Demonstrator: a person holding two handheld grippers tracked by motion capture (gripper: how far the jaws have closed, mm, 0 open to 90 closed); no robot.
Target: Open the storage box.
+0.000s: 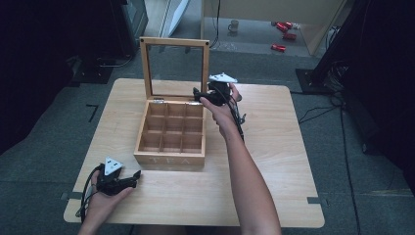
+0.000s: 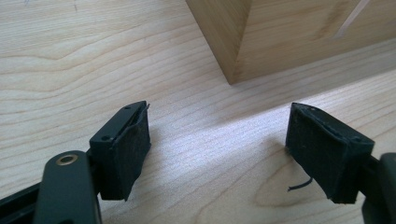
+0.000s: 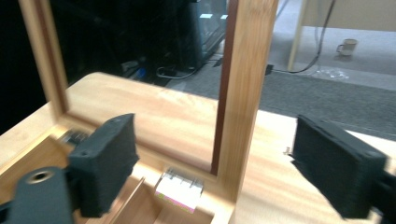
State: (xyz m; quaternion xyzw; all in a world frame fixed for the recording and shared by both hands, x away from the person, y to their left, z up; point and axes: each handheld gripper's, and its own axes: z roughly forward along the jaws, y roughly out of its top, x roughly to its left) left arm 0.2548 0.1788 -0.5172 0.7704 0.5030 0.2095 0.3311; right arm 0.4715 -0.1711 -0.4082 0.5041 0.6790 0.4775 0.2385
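Observation:
A wooden tea box (image 1: 170, 155) with several empty compartments stands mid-table, its glass lid (image 1: 205, 68) raised upright. My right gripper (image 1: 198, 95) is at the lid's right side near the hinge. In the right gripper view the lid's right frame post (image 3: 243, 84) stands between the wide-apart pads (image 3: 336, 168) of this gripper (image 3: 224, 163), and they do not press on it. A metal hinge (image 3: 180, 191) sits just below. My left gripper (image 1: 137, 175) rests open on the table near the front left, its jaws (image 2: 219, 149) empty and pointing at the box's corner (image 2: 233, 42).
The light wooden table (image 1: 274, 186) has bare room to the right of the box and along its front. Beyond it, on the grey floor, are a mug (image 1: 234, 25), some red objects (image 1: 284, 29) and cables at the right (image 1: 318, 112).

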